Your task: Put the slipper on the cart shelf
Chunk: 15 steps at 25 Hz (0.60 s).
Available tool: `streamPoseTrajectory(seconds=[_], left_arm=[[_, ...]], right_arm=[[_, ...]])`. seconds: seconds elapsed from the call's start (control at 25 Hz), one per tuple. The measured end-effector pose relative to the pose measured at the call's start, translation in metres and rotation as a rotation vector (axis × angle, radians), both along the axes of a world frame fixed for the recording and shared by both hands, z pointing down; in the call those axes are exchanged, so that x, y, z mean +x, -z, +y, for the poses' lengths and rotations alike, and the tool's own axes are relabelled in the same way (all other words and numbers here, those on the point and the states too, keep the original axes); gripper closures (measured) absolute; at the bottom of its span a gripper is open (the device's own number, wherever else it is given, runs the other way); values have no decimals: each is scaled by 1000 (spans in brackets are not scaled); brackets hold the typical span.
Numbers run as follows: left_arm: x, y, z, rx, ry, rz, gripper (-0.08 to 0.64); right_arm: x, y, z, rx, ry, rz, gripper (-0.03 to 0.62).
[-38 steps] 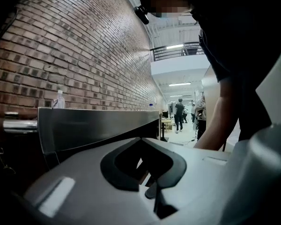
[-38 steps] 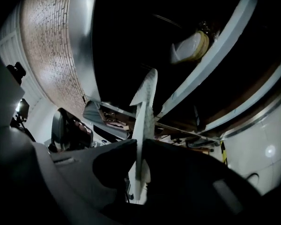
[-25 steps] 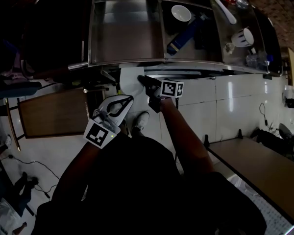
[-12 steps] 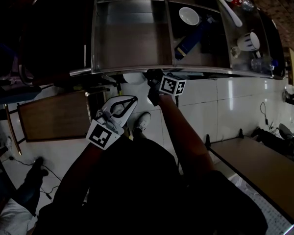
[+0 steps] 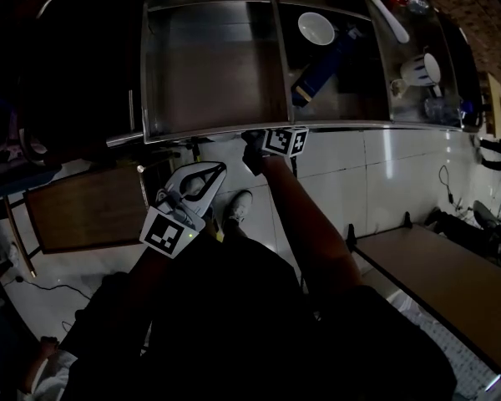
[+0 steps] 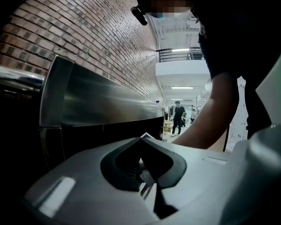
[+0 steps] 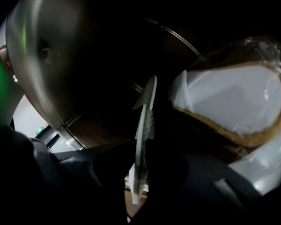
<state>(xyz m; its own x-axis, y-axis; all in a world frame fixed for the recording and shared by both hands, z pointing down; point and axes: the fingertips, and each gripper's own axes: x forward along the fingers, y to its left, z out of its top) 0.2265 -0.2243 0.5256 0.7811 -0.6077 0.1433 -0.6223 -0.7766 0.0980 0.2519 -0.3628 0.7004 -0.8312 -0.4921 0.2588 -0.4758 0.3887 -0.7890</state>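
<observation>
Left gripper (image 6: 141,142): white jaws closed tip to tip, nothing between them, held low in front of the dark torso and apart from the cart. Below it a light shoe (image 5: 240,207) on the white tiled floor (image 5: 334,190). Right gripper (image 7: 139,146): jaws clamped on a thin white waffle-textured edge of the slipper (image 7: 234,100). The rest of the slipper shows a white insole with tan trim under clear plastic wrap, just right of the jaws. The right forearm (image 5: 296,215) reaches forward, and the gripper's nose sits at the front rim of the steel cart (image 5: 209,119). In the head view that rim covers the slipper completely. Whether the slipper touches the shelf: can't tell, the right gripper view is too dark there, only a curved steel surface and a brown panel behind. Cart top holds a white bowl (image 5: 316,27), a blue packet (image 5: 317,67), a mug (image 5: 417,67) and a white spoon (image 5: 386,17), with bottles cut off at the frame top. A brown wooden table (image 5: 79,211) stands left of the cart, and another table (image 5: 442,282) sits lower right. Brick wall (image 6: 93,32) beside the cart, and a distant person (image 6: 179,116) in a bright hall beyond.
</observation>
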Motion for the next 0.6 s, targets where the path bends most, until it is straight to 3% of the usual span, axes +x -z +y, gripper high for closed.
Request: streamPoseTrajectory(seconds=[0.44, 0.6], left_arm=[[4, -6, -3, -20, -6, -8, 558], [5, -7, -3, -21, -8, -8, 559]], right_arm=[[11, 21, -20, 307, -85, 388, 495], [18, 25, -25, 358, -113, 471, 426]])
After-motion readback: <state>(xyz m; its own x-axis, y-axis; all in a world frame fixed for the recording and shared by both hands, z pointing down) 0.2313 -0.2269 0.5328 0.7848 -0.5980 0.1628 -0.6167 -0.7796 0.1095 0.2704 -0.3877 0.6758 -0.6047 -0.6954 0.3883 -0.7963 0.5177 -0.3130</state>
